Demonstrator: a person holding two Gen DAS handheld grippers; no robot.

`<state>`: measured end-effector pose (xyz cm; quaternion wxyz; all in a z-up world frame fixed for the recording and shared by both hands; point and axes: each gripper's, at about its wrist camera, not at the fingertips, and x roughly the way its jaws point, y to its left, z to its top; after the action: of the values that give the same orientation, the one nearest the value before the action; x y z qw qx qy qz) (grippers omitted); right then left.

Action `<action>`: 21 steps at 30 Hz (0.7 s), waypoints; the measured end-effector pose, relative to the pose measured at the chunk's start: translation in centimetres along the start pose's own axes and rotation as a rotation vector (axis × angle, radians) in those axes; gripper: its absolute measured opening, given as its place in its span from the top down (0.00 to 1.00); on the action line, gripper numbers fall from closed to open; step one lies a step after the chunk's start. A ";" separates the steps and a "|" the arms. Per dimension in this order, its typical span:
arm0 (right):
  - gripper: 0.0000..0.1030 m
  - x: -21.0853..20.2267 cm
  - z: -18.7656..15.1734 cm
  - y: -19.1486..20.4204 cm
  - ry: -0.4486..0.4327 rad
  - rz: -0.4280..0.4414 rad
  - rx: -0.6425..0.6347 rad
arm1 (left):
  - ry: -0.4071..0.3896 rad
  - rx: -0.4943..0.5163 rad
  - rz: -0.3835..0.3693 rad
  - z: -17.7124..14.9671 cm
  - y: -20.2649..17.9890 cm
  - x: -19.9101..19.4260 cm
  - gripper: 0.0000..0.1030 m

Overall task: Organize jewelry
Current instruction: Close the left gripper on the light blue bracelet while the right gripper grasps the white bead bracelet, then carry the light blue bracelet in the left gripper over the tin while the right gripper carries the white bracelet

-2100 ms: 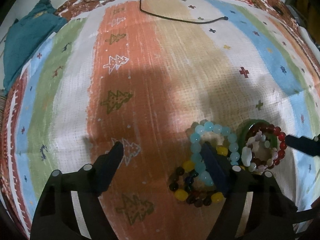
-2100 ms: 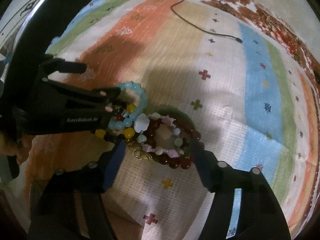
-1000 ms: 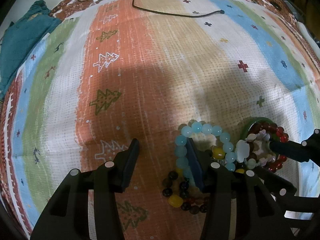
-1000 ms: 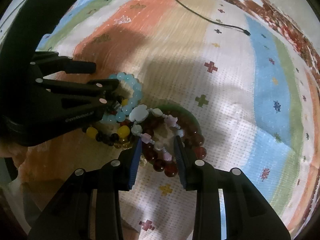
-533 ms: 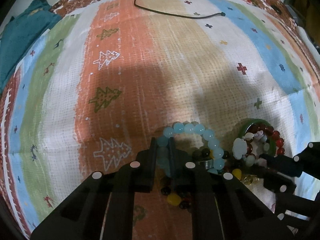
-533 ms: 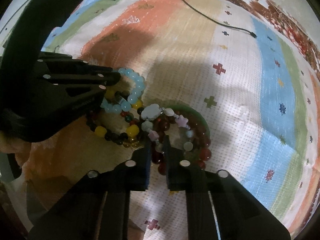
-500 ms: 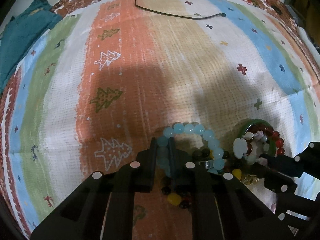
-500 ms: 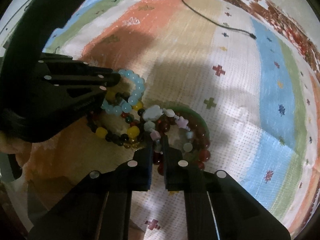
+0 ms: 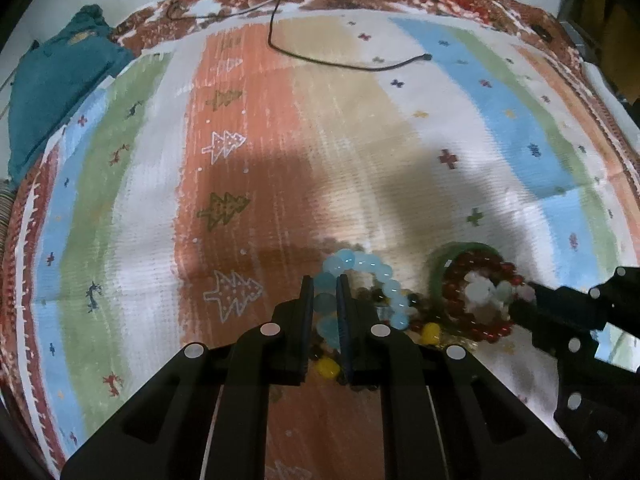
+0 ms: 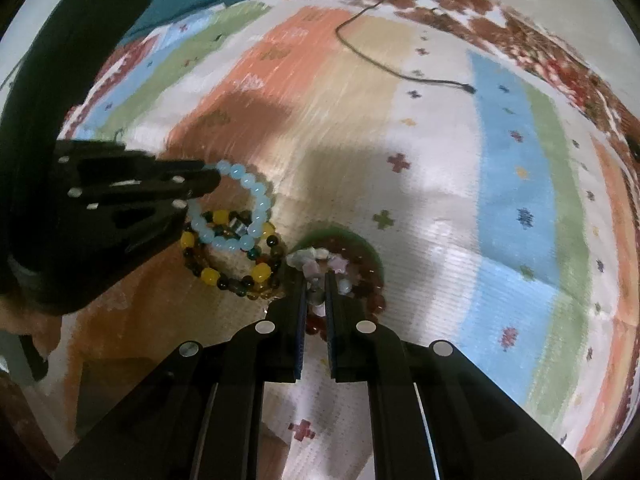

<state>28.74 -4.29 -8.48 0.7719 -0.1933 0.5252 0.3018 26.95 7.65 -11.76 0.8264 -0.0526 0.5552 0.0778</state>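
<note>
My left gripper [image 9: 325,282] is shut on the light blue bead bracelet [image 9: 374,268], which hangs as a loop off to the right of the fingers. Under it lies a dark bracelet with yellow beads [image 9: 328,366]. To the right, a green bangle [image 9: 436,276] and a red bead bracelet [image 9: 486,260] lie stacked. My right gripper [image 10: 315,280] is shut on a pastel stone bracelet [image 10: 308,258] above the red beads [image 10: 374,300] and the green bangle [image 10: 362,240]. In the right wrist view the left gripper [image 10: 214,182] holds the blue bracelet [image 10: 260,196] beside the yellow-beaded one [image 10: 208,276].
Everything rests on a striped rug [image 9: 280,140] with tree and cross motifs. A black cable [image 9: 340,62] lies across its far part. A teal cloth [image 9: 52,92] is bunched at the far left edge. The right gripper [image 9: 520,300] reaches in from the right.
Both grippers went from open around the bracelets to shut on them, then rose a little. The blue bracelet and the pastel bracelet have come up off the pile.
</note>
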 end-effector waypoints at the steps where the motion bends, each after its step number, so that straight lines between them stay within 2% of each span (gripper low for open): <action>1: 0.91 -0.3 -0.1 -0.2 -0.003 -0.004 0.011 | -0.005 0.003 -0.001 -0.1 -0.2 -0.4 0.90; 12: 0.91 -2.4 -0.9 -0.9 -0.044 -0.035 0.077 | -0.034 0.013 -0.013 -1.2 -1.2 -3.6 0.89; 21: 0.91 -4.3 -1.9 -0.7 -0.074 -0.081 0.089 | -0.081 -0.011 -0.057 -1.9 -1.1 -6.8 0.89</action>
<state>26.79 -7.11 -5.21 0.8102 -0.1686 0.5007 0.2540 22.86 5.78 -6.18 0.8498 -0.0698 0.5191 0.0595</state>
